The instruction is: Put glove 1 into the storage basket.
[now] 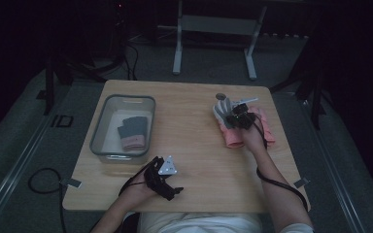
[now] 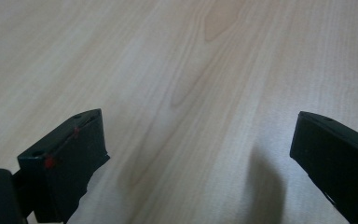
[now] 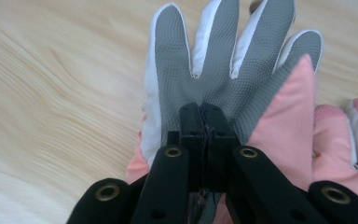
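Note:
A glove [image 1: 225,112] with a grey palm, white-edged fingers and a pink cuff lies palm up at the table's right side. My right gripper [image 1: 238,116] sits on it. In the right gripper view the jaws of the right gripper [image 3: 204,109] are pressed together at the base of the fingers of the glove [image 3: 214,60], pinching the grey palm fabric. A second pink glove [image 3: 349,135] lies just to its right. My left gripper [image 1: 167,175] rests near the front edge. Its jaws [image 2: 198,149] stand wide apart over bare wood [image 2: 191,56], with nothing between them.
A clear plastic bin [image 1: 121,99] stands at the left of the table and holds another grey-and-pink glove [image 1: 132,132]. A small round object [image 1: 220,96] lies just beyond the glove's fingertips. A metal stand [image 1: 213,29] stands on the floor beyond the far edge.

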Available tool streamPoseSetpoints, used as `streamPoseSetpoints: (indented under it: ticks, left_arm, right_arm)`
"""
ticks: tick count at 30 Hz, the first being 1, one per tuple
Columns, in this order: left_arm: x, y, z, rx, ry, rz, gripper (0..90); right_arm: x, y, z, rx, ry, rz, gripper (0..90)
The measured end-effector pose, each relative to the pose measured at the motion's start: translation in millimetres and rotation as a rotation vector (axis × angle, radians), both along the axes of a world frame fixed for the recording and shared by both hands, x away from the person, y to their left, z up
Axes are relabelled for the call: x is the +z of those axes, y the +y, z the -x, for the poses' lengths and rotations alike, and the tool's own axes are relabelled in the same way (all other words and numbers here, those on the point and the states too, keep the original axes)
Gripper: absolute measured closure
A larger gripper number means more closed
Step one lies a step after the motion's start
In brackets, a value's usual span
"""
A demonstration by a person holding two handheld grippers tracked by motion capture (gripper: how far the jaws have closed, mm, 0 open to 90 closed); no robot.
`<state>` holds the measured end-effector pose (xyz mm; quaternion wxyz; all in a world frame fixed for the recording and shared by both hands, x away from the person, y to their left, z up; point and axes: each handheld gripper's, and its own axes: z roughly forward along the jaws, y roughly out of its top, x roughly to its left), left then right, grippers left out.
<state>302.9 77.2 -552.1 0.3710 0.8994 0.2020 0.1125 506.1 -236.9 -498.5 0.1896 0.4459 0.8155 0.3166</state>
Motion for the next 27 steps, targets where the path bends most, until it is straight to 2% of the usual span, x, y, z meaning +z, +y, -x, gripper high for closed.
streamPoseSetpoints:
  ticks: [3,4,5,8,9,10,14,15,17,20,21,22,25,27]
  left_arm:
    - [0.3,0.7,-0.3,0.001,0.0,0.006,3.1]
    - [0.5,0.8,-0.3,-0.001,-0.001,0.001,3.0]
    - [0.3,0.6,0.0,0.0,0.004,0.003,3.0]
    - [0.9,1.1,-0.1,0.0,-0.001,-0.003,2.9]
    - [1.1,1.2,0.0,0.003,0.0,0.002,2.9]
    - [1.4,1.6,0.0,0.002,-0.001,0.003,2.9]
    - [2.1,1.9,1.1,0.002,-0.009,-0.005,2.9]
    - [2.5,1.7,1.6,0.003,-0.013,-0.005,2.8]
    - [2.9,1.4,1.9,0.002,-0.014,-0.003,2.8]
    - [3.3,1.3,2.4,0.002,-0.016,-0.002,2.8]
    - [3.6,1.1,2.9,-0.003,-0.017,-0.005,2.8]
    - [3.9,0.8,3.2,-0.005,-0.018,-0.004,2.8]
    - [3.9,-0.3,3.2,-0.011,-0.019,-0.006,2.8]
    - [3.3,-1.5,3.3,-0.015,-0.022,-0.013,2.8]
  right_arm:
    - [17.6,1.5,14.8,-0.028,-0.04,-0.065,88.5]
    - [30.5,6.5,27.5,-0.036,-0.073,-0.09,88.4]
    - [30.5,6.5,27.5,-0.036,-0.073,-0.09,88.4]
    - [50.0,15.2,45.6,-0.044,-0.106,-0.102,88.4]
    - [61.1,20.1,58.1,-0.058,-0.116,-0.123,88.5]
    - [61.1,20.1,58.1,-0.058,-0.116,-0.123,88.5]
    - [73.6,32.1,86.3,-0.076,-0.116,-0.166,88.5]
    - [75.3,36.4,93.4,-0.069,-0.116,-0.16,88.4]
    - [76.6,42.2,105.6,-0.08,-0.106,-0.189,88.5]
    - [73.4,51.3,120.9,-0.093,-0.104,-0.197,88.5]
    - [70.3,53.5,125.0,-0.101,-0.104,-0.198,88.4]
    - [60.3,58.6,130.3,-0.112,-0.097,-0.189,88.4]
    - [44.4,66.6,131.0,-0.125,-0.07,-0.167,88.4]
    - [35.7,70.9,130.0,-0.135,-0.055,-0.168,88.5]
